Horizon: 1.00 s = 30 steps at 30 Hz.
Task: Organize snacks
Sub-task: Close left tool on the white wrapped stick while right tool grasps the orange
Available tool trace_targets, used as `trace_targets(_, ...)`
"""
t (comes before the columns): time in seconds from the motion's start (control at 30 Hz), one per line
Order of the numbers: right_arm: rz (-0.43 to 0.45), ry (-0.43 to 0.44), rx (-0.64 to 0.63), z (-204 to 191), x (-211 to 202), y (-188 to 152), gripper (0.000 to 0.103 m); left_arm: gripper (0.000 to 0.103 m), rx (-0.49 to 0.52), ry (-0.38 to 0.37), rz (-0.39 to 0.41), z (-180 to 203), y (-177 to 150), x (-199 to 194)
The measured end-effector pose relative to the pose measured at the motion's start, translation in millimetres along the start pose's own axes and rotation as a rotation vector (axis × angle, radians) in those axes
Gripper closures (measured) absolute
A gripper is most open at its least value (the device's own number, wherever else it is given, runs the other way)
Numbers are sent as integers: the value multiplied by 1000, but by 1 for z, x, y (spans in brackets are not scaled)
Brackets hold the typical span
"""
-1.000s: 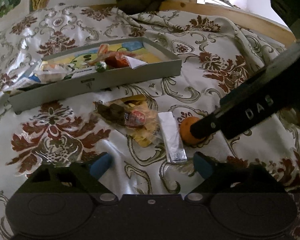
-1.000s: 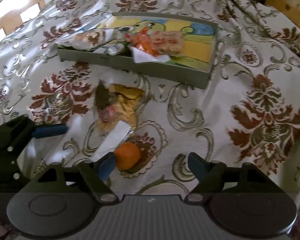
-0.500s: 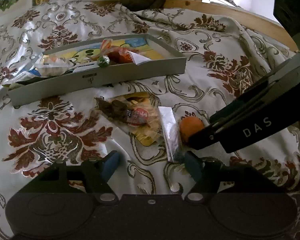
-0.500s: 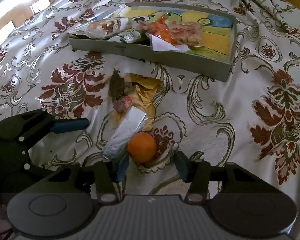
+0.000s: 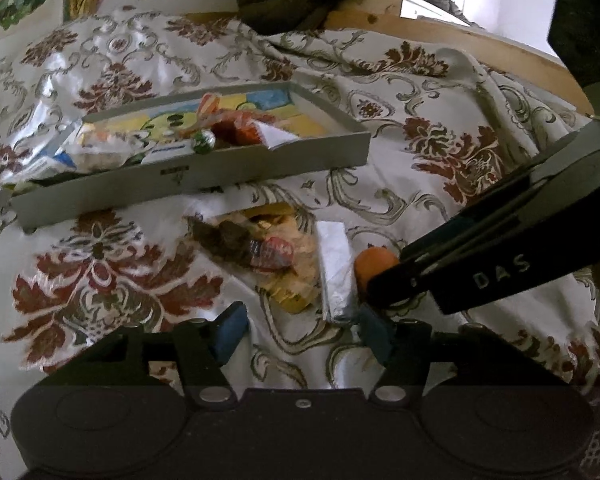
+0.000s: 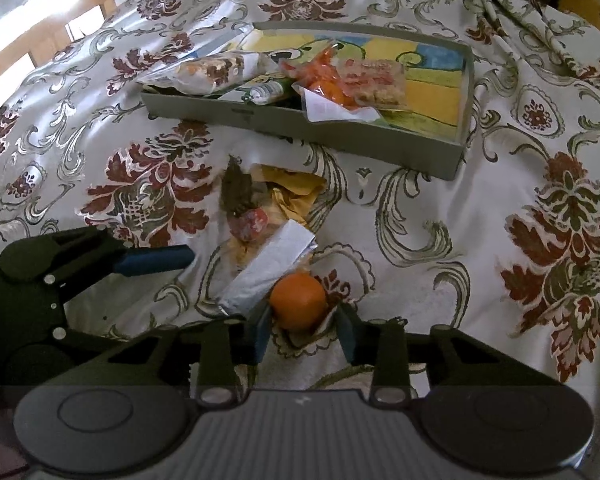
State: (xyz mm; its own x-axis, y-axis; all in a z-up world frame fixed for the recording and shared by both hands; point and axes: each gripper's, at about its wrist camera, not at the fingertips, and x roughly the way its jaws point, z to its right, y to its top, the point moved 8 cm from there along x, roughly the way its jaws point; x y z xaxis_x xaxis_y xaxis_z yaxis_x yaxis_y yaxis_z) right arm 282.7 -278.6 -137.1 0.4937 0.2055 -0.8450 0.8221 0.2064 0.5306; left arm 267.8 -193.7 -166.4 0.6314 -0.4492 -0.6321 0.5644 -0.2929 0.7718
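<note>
- Right wrist view: we are looking along our right gripper (image 6: pixel 302 326), whose jaws have just been closing; its blue pads (image 6: pixel 260 330) are now standing narrow on either side of the orange fruit (image 6: pixel 298 300), close to its flanks, though we cannot tell whether they are pressing on it yet.
- The fruit is resting on the patterned cloth (image 6: pixel 440 248), its left side just beside the lower end of the silver foil bar (image 6: pixel 270 268).
- Beyond the bar, a heap of loose wrappers (image 6: pixel 268 204), yellow, brown and red, is lying on the cloth.
- Farther out, the grey tray (image 6: pixel 340 142) is sitting with packets already inside it, against a colourful cartoon lining.
- In the left wrist view, our left gripper (image 5: pixel 300 330) is hovering low over the cloth with its jaws moderately apart after just closing somewhat; the near end of the foil bar (image 5: pixel 334 268) is lying just ahead of the right-hand pad (image 5: pixel 374 330), and nothing is being gripped.
- From this side the right gripper's black body is reaching in from the right and covering part of the fruit (image 5: pixel 370 264).
- The tray (image 5: pixel 204 182) is lying beyond the wrappers (image 5: pixel 268 252), near the wooden edge (image 5: pixel 440 28) at the back.
</note>
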Motion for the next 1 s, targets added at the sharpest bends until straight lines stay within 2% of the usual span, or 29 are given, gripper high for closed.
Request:
trace_targets(0.43,29,0,-2,-1,1,4,69,85,83,-50,3,17,-2,6)
trace_targets(0.6,32,-1,26,4,-1,4,69,93,51,-64,8,14,-1,4)
trace_targets(1.0,36,-3,49,8,-1,4,69,98,62,-79,48,16,1,-2)
